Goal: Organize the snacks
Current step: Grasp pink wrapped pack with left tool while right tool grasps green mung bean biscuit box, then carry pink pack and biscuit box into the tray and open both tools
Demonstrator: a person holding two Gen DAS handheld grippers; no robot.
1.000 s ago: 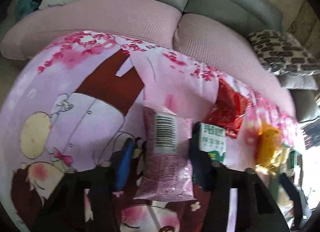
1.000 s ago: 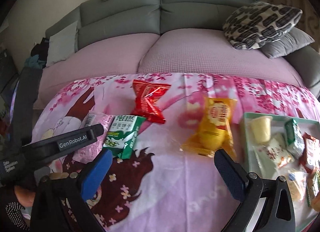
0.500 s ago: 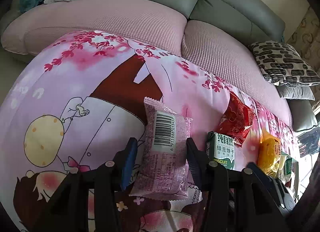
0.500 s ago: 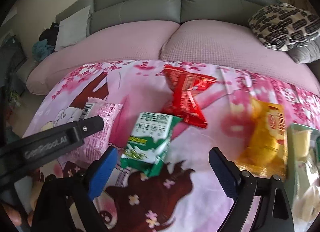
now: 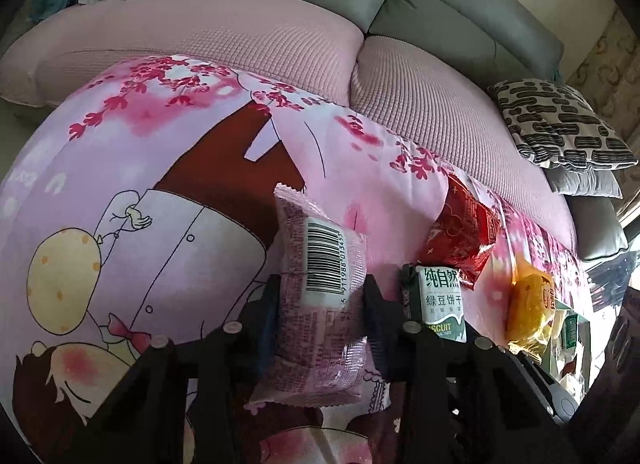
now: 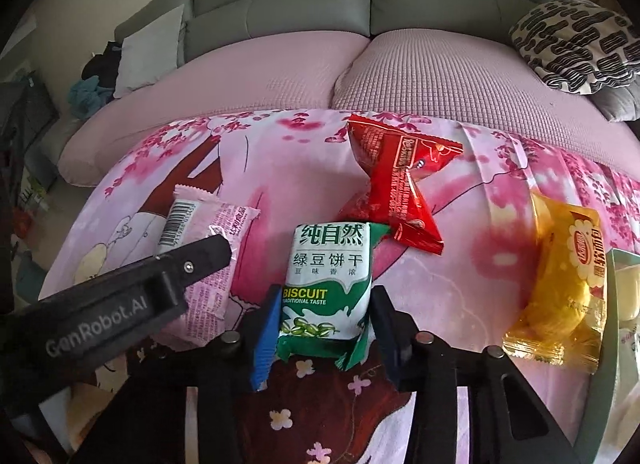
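Note:
My left gripper [image 5: 322, 306] is shut on a pink snack packet [image 5: 320, 304] with a barcode, which lies on the pink cartoon cloth [image 5: 160, 191]. My right gripper [image 6: 326, 314] is shut on a green and white biscuit packet [image 6: 326, 280], its blue pads pressing both sides. The pink packet also shows in the right wrist view [image 6: 208, 248] under the left gripper's body [image 6: 120, 296]. The biscuit packet also shows in the left wrist view [image 5: 440, 300]. A red packet [image 6: 400, 187] and a yellow packet [image 6: 564, 284] lie to the right.
A green tray [image 6: 604, 344] with several snacks sits at the right edge. A pink-covered grey sofa [image 6: 400, 63] lies behind the cloth, with a patterned cushion [image 6: 576, 43] at its right. The red packet [image 5: 464, 236] and yellow packet [image 5: 532, 308] also show in the left wrist view.
Both grippers have closed: the left around the pink packet, the right moved left onto the biscuit packet and closed on it.

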